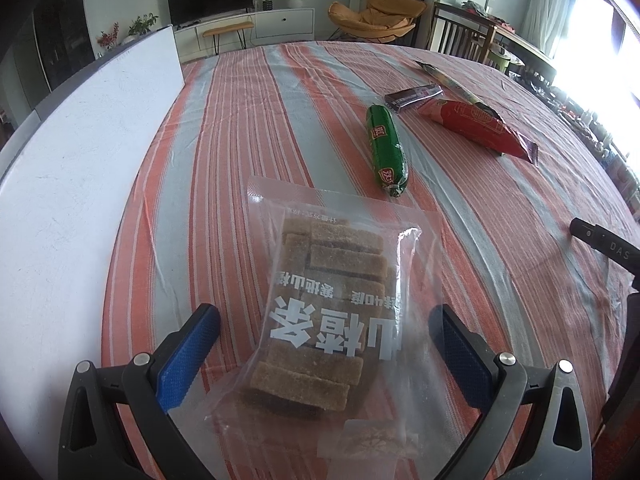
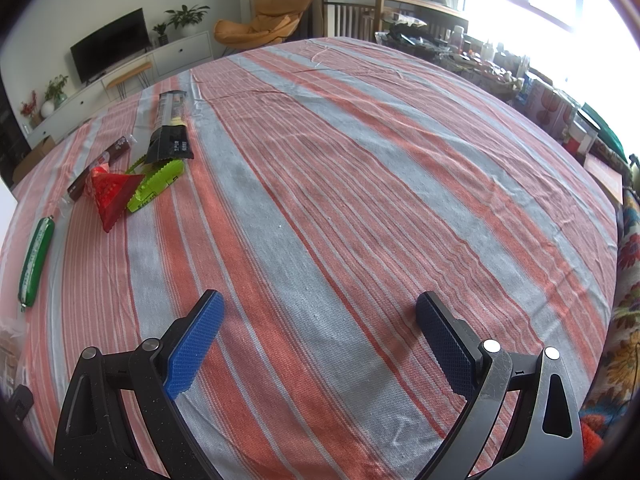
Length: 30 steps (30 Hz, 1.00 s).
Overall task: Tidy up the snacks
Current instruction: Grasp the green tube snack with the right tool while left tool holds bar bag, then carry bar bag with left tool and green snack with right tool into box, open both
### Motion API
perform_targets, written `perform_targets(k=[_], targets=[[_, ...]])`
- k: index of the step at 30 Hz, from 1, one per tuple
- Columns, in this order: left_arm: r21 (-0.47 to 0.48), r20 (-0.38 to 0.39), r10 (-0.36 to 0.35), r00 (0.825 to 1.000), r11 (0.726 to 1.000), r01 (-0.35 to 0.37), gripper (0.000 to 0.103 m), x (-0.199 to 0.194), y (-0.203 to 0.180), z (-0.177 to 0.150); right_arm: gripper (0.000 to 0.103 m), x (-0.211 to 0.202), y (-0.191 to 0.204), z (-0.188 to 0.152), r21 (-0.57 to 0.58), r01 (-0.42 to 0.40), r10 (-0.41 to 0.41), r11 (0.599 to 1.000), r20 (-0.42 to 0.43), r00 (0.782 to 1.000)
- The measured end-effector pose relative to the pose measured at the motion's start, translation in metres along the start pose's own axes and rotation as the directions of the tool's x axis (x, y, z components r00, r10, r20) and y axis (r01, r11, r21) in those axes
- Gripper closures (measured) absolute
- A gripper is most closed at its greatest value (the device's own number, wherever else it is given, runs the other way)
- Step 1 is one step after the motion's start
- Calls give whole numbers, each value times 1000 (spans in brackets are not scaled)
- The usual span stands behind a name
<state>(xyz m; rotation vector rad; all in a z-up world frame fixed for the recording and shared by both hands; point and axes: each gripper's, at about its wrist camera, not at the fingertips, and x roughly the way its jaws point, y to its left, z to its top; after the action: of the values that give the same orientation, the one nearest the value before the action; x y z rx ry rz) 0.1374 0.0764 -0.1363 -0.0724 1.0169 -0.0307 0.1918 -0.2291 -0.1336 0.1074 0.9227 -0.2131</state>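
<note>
A clear bag of brown hawthorn strips (image 1: 320, 292) with white lettering lies flat on the striped tablecloth (image 1: 248, 120). My left gripper (image 1: 324, 316) is open and straddles the bag's near half, one blue-padded finger on each side. Farther off lie a green sausage (image 1: 386, 148), a red packet (image 1: 476, 126), a dark brown bar (image 1: 414, 96) and a long dark packet (image 1: 448, 80). My right gripper (image 2: 320, 298) hangs open over bare cloth, nothing between its fingers. To its far left are the green sausage (image 2: 36, 256), red packet (image 2: 110, 192), a lime-green packet (image 2: 156, 184) and a black packet (image 2: 170, 132).
A white board (image 1: 80, 140) runs along the table's left side. Part of the other gripper's black body (image 1: 600, 244) shows at the right edge. Cluttered shelves and boxes (image 2: 540, 100) line the table's far right side. A floral cushion (image 2: 628, 320) borders the near right.
</note>
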Motion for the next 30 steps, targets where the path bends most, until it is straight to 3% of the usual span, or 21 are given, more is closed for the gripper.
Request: perform_targets(k=[3, 8, 9, 10, 12, 13, 16, 18, 20, 24, 25, 27, 28, 29, 30], targets=[[-19, -25, -52, 998, 998, 51, 2, -5, 7, -1, 5, 0, 0, 0, 0, 0, 0, 1000, 0, 1000], [70, -37, -22, 999, 997, 25, 6, -2, -5, -4, 5, 0, 0, 0, 3, 5, -5, 1000, 0, 1000], [101, -26, 0, 1000, 995, 2, 9, -2, -10, -5, 5, 0, 1, 0, 15, 10, -10, 1000, 0, 1000], [130, -2, 9, 1000, 991, -9, 20, -4, -16, -7, 5, -1, 1, 0, 9, 8, -8, 1000, -5, 1000], [131, 33, 14, 999, 991, -18, 37, -8, -20, -8, 6, -4, 2, 6, 1, -56, 56, 998, -78, 995], [123, 47, 5, 999, 992, -11, 47, -11, -18, -8, 8, -11, 5, 7, 29, -140, 142, 990, -87, 986], [59, 48, -51, 998, 997, 48, 50, -22, -5, -12, 8, -30, 48, 17, 3, -389, 384, 921, -164, 908], [33, 52, -61, 997, 998, 59, 50, -30, 3, -16, 8, -32, 96, 26, -49, -497, 471, 866, -254, 845], [-2, 62, -71, 996, 997, 71, 50, -40, 13, -22, 9, -22, 141, 35, -69, -548, 499, 834, -331, 801], [-66, 78, -112, 991, 991, 118, 50, -69, 28, -27, 11, 6, 212, 46, -124, -511, 435, 851, -380, 816], [-68, 83, -119, 989, 990, 125, 50, -77, 30, -29, 17, 11, 223, 46, -139, -497, 414, 857, -389, 823], [-61, 94, -131, 987, 989, 137, 50, -92, 30, -32, 54, 21, 241, 39, -162, -479, 373, 863, -437, 819], [-57, 102, -141, 985, 988, 147, 50, -100, 30, -33, 69, 17, 243, 39, -194, -455, 350, 869, -409, 843], [-57, 111, -149, 983, 986, 156, 50, -108, 32, -34, 79, 16, 243, 37, -200, -467, 355, 861, -421, 835], [-61, 122, -159, 980, 984, 167, 50, -116, 34, -34, 79, 14, 239, 35, -179, -482, 374, 858, -426, 824]])
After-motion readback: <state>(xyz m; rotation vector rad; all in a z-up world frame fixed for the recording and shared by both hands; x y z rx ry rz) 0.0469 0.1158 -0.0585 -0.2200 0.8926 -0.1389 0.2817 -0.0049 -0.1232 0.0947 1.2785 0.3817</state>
